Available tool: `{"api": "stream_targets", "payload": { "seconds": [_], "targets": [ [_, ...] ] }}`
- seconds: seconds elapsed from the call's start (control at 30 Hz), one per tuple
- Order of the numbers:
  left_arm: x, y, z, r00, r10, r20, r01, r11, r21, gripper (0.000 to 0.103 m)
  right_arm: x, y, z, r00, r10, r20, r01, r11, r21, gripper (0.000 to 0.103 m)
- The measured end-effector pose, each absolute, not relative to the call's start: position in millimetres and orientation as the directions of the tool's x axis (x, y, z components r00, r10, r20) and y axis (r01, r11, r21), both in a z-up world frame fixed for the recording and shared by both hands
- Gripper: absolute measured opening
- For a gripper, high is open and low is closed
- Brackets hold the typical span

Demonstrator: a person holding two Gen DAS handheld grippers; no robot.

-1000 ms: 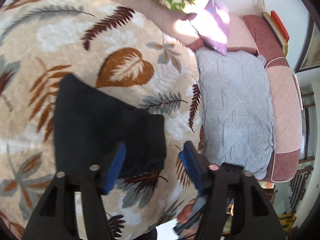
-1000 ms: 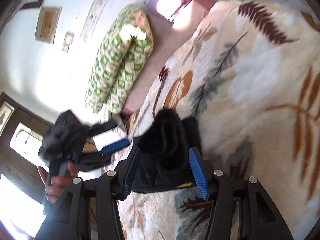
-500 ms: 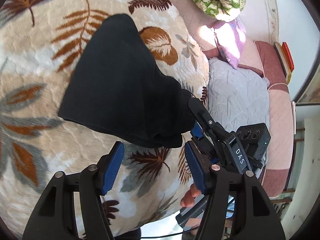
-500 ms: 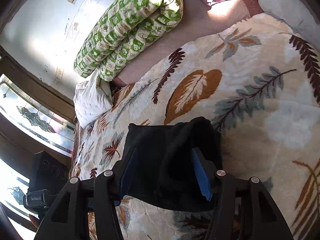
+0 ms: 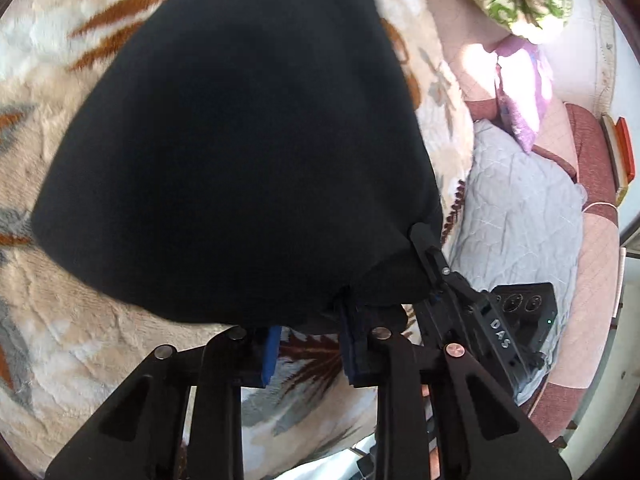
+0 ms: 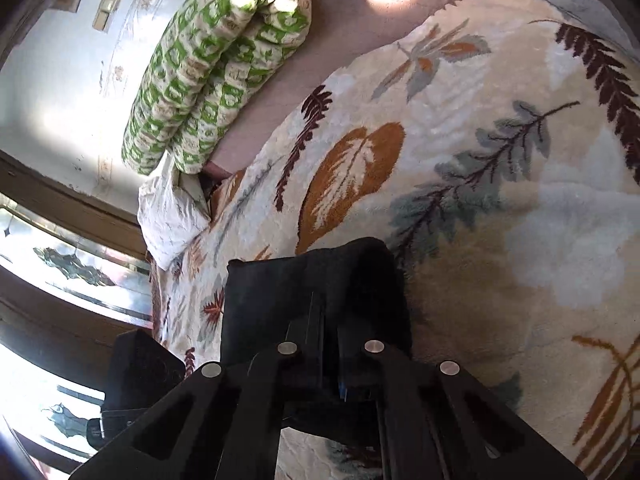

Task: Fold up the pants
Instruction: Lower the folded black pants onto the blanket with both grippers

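Black folded pants lie on a cream blanket with a leaf print and fill most of the left wrist view. My left gripper is at their near edge. Its jaws are closing, and the bunched hem sits between the blue pads and hides the tips. My right gripper comes in from the right and pinches the pants' right corner. In the right wrist view the pants wrap around the right gripper, whose fingers stand together, shut on the cloth.
A grey quilted pillow and a purple cushion lie to the right of the blanket. A green patterned rolled quilt lies at the far side, with a white pillow beside it. Windows are on the left.
Both grippers have closed from open onto the pants' near edge. The left one dropped close to the cloth. The right one slid in along the blanket and onto the corner.
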State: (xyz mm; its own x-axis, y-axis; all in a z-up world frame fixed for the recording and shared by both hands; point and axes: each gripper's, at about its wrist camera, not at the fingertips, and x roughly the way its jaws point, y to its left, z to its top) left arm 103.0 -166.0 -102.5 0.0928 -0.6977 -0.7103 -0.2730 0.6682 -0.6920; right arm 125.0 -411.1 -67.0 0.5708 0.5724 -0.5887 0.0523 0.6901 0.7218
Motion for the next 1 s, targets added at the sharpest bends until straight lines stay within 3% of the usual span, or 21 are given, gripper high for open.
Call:
{"api": "stream_targets", "payload": {
  "seconds": [0.1,0.23,0.43,0.6,0.8,1.0],
  "targets": [
    [105.1,-159.6,-113.1,0.082,-0.734,-0.674,-0.305,0.625,-0.718,0.022,123.4,-415.3,-96.3,0.548,0.560,-0.621,0.093,0.697,0.711,0.004],
    [98.2,-154.5,-101.6,0.041,-0.763,-0.645,-0.273,0.612,-0.742,0.022,123.3,-420.7,-110.5,0.562,0.585,-0.585,0.104,0.652,0.751,0.007],
    [76.0,-115.5,-48.1,0.102,-0.787,-0.609,-0.129,0.596,-0.792,0.022,92.0,-430.4,-64.1,0.626,0.564,-0.539,0.068,0.649,0.758,0.036],
    [93.6,-82.1,-34.3,0.227,-0.692,-0.685,-0.137,0.674,-0.726,0.024,73.0,-406.6,-55.7,0.618,0.510,-0.598,0.023,0.749,0.662,0.038],
    [114.9,-75.4,-77.4,0.166,-0.598,-0.784,-0.216,0.754,-0.621,0.024,68.1,-392.1,-84.9,0.596,0.403,-0.695,0.068,0.837,0.544,0.032],
    [111.3,-61.5,-61.6,0.187,-0.617,-0.764,-0.167,0.746,-0.644,0.024,65.5,-405.2,-93.3,0.567,0.445,-0.693,0.104,0.796,0.596,0.045]
  ]
}}
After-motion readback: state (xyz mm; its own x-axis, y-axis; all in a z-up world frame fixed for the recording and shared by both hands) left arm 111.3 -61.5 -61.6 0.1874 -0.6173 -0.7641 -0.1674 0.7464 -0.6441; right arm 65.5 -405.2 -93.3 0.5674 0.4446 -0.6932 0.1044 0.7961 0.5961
